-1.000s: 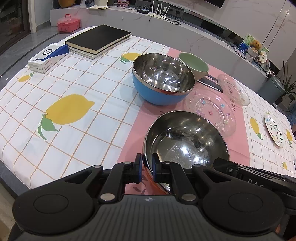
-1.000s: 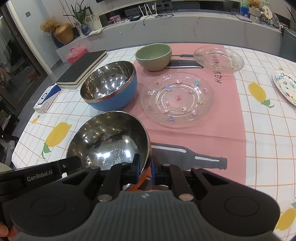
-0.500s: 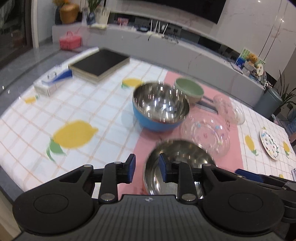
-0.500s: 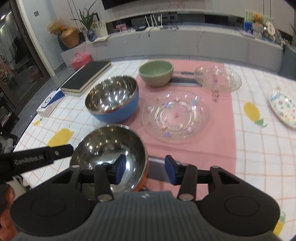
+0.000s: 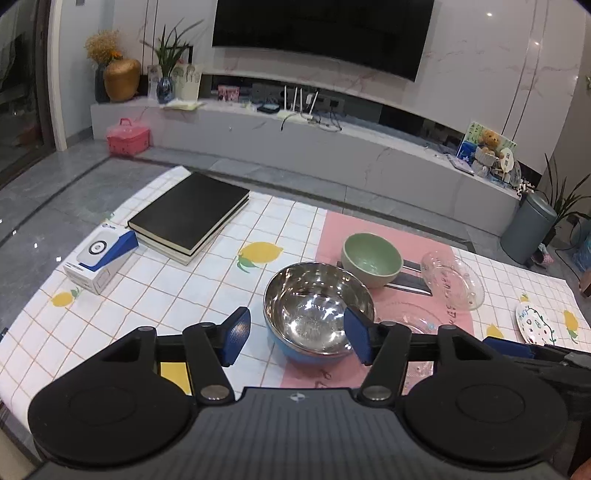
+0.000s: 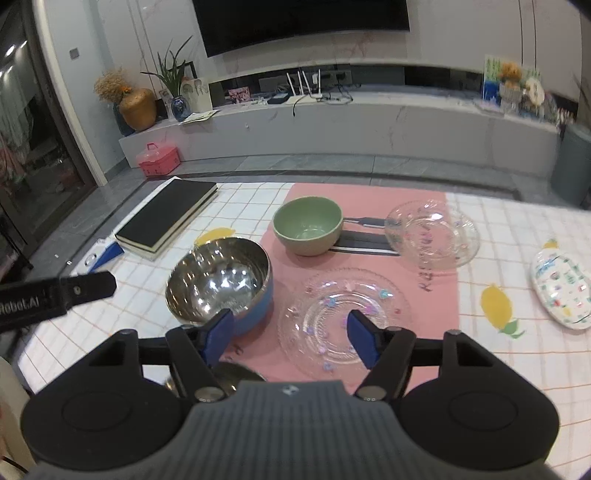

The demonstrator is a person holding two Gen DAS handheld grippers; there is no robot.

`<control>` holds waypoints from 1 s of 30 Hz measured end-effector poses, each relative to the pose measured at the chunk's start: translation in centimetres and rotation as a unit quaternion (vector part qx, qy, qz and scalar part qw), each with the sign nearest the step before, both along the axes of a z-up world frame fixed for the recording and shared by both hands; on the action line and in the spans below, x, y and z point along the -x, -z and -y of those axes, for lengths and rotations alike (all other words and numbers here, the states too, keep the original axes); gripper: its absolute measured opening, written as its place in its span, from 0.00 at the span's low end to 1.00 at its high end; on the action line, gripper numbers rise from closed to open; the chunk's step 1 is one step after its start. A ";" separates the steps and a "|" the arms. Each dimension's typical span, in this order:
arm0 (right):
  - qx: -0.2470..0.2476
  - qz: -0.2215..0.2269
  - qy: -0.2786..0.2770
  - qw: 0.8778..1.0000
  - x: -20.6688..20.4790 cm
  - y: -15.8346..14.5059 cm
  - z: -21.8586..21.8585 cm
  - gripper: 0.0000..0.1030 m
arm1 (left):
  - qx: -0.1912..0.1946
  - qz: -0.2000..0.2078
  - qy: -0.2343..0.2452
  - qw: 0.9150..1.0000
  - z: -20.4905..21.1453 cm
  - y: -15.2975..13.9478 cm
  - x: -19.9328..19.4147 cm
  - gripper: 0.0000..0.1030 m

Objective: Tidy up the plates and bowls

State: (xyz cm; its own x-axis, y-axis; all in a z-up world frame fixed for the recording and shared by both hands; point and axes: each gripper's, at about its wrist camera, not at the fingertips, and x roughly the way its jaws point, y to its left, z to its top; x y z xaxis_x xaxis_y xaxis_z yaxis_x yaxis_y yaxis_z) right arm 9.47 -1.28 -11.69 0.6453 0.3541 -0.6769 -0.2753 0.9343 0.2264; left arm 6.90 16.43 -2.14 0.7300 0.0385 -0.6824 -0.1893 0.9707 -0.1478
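Grippers left [image 5: 295, 338] and right [image 6: 290, 338] spread empty, patterned plate [image 6: 561, 291] clearest rightward.

I'm looking at a home living room, wall-mounted TV [image 5: 321, 33] over a long marble console [image 5: 295, 144], router [image 5: 299, 101] and potted plants on it, dining table [image 5: 122, 328] under lemon-print cloth, bowls and plates laid out, books [image 5: 190, 216]

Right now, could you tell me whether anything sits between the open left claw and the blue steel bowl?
Nothing visible does. The left claw is open, and the blue steel bowl lies directly ahead between its fingers. The green bowl sits behind it and the glass plate to its right.
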 end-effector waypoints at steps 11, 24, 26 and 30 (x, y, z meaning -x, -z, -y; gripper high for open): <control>0.013 -0.065 -0.001 0.998 -6.3 2.8 -4.0 0.59 | 0.058 -0.055 -0.046 0.996 -3.2 4.5 -4.5 0.65; 0.022 -0.113 0.005 0.993 -10.6 6.5 -6.2 0.43 | 0.055 -0.095 -0.066 0.992 -3.9 7.9 -7.9 0.49; 0.019 -0.119 0.005 0.993 -10.9 6.9 -6.4 0.39 | 0.050 -0.099 -0.067 0.992 -3.8 8.1 -8.2 0.44; 0.012 -0.130 0.006 0.991 -11.1 7.3 -6.4 0.30 | 0.046 -0.108 -0.061 0.991 -3.5 8.5 -8.7 0.34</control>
State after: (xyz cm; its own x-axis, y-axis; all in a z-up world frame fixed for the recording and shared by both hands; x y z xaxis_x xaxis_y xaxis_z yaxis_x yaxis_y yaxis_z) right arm 20.59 5.17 -18.95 0.4529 0.3284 -0.8288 -0.1993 0.9434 0.2650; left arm 15.59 19.93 -10.62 0.5606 0.0478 -0.8267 -0.3420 0.9226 -0.1785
